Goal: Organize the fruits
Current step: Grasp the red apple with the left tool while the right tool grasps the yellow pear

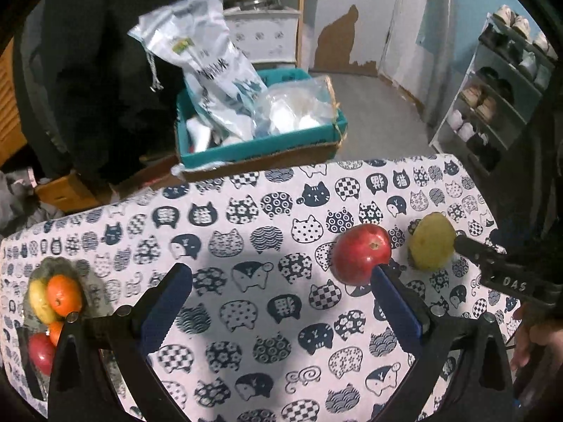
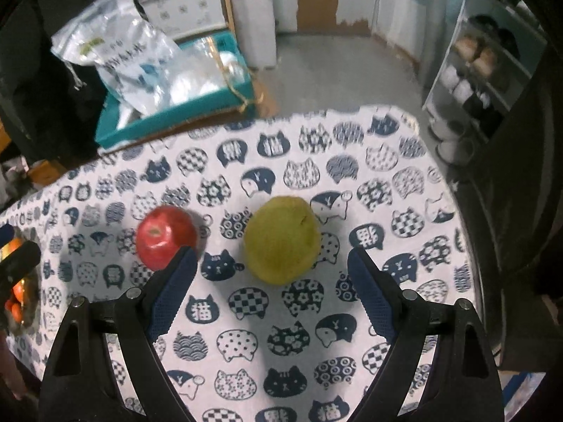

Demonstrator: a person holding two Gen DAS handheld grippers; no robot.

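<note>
A bench [image 1: 267, 316] covered in a white cloth printed with navy cat faces fills the lower part of both views.

Two loose fruits sit on the cloth toward the right side of the bench: a red apple [image 1: 362, 255] and, just beside it on its right, a yellow-green pear [image 1: 432, 241]. The two are close but apart, with a strip of cloth showing between them.

At the far left edge of the bench stands a clear container [image 1: 33, 362] already holding fruit: an orange [image 1: 64, 295] on top, a yellow fruit just left of it, a second orange below, and another red apple at the bottom.

The left claw [image 1: 281, 277] hangs over bare cloth with its blue-padded fingers spread wide and nothing between them. Its right fingertip overlaps the lower edge of the red apple in the picture; whether it touches the fruit cannot be told.

The right claw [image 2: 271, 256] is also spread wide and holds nothing. It points down at the pear [image 2: 282, 239], which lies in the gap ahead of the two fingertips, clear of both pads. The red apple [image 2: 165, 236] sits just outside the left finger.

Beyond the far edge of the bench, a teal box [image 1: 260, 147] on the floor holds plastic bags. A shoe rack [image 1: 499, 102] stands against the wall at the right.
</note>
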